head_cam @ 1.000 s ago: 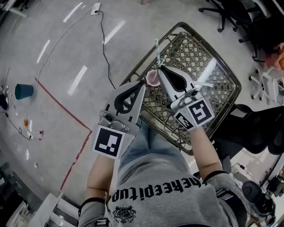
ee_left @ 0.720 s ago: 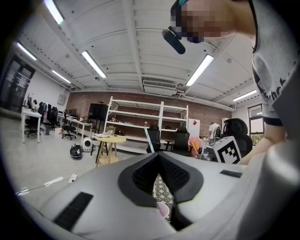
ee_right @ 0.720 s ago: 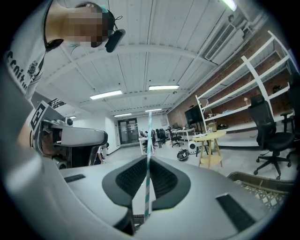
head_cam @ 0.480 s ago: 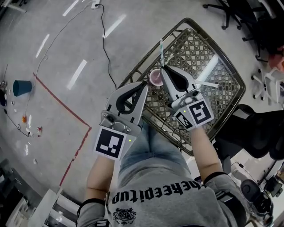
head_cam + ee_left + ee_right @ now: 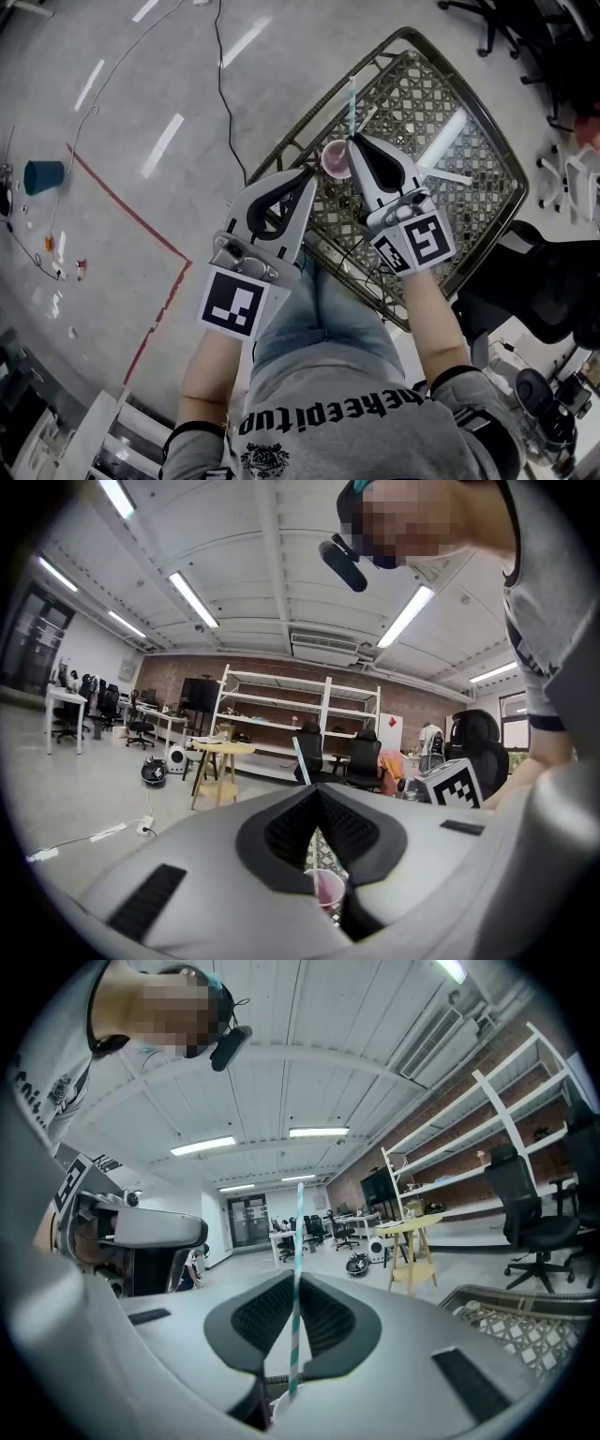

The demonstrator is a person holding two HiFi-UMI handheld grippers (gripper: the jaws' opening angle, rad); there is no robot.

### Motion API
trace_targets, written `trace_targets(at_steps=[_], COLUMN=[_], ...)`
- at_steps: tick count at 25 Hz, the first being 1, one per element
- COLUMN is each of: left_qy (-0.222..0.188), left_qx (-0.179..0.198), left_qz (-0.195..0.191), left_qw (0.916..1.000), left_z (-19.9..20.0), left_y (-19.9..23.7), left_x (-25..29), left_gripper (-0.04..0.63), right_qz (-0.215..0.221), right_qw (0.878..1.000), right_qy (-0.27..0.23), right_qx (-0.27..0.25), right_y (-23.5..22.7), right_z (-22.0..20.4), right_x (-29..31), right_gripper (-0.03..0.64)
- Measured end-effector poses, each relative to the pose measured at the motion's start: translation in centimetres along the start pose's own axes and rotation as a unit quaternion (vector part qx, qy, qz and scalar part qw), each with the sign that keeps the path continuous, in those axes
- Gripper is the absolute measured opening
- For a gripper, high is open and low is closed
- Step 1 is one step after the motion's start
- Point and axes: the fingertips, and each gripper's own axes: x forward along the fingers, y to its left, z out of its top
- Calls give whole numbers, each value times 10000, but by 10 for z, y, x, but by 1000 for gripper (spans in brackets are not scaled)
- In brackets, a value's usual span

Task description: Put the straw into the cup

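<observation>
**Right gripper** point(image 5: 352, 141) point(image 5: 296, 1279): jaws closed on the straw point(image 5: 352, 101) point(image 5: 298, 1241). The teal-and-white straw stands near upright in the pinch. Most of its length projects above the jaw tips and a short end projects below.

**Left gripper** point(image 5: 312, 176) point(image 5: 317, 791): jaws drawn together, tips meeting the near rim of the pink cup point(image 5: 336, 159) point(image 5: 330, 890). The cup mouth faces up.

**Relative position:** in the head view the cup sits at 7 o'clock of the right gripper's tips, just beside them. The right gripper view shows the straw's lower end close to a pale curved edge at the base of the jaw opening. Whether the end is inside the cup cannot be determined.

**Edges:** the cup hangs over the left rim of the lattice basket point(image 5: 417, 103) point(image 5: 525, 1321), which runs from 7 to 1 o'clock past the cup. A thin white piece point(image 5: 442, 173) lies in the basket at 3 o'clock of the right gripper.

**Open room:** basket mesh is unobstructed from 12 to 2 o'clock of the cup. Bare floor extends from 9 to 11 o'clock, crossed by a black cable point(image 5: 225, 103). A red tape line point(image 5: 131, 216) and a dark teal cup point(image 5: 42, 175) lie well apart at 9 o'clock. A black chair point(image 5: 525, 281) stands at 4 o'clock, near the basket's right rim.
</observation>
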Motion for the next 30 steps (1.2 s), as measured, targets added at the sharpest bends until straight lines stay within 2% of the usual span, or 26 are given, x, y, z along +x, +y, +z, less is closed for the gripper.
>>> trace_targets(at_steps=[21, 30], left_qy=[38, 151], left_qx=[-36, -134], left_qz=[-143, -97], left_qw=[9999, 9997], left_z=[-42, -67], left_y=[-9, -11], left_x=[17, 23], left_gripper=[44, 44], right_qz=[-189, -191], right_qw=[9996, 9987], right_qy=[-174, -325], right_qx=[-90, -341], right_y=[-14, -17], right_z=[-44, -56], right_x=[0, 1], right_gripper=[41, 41])
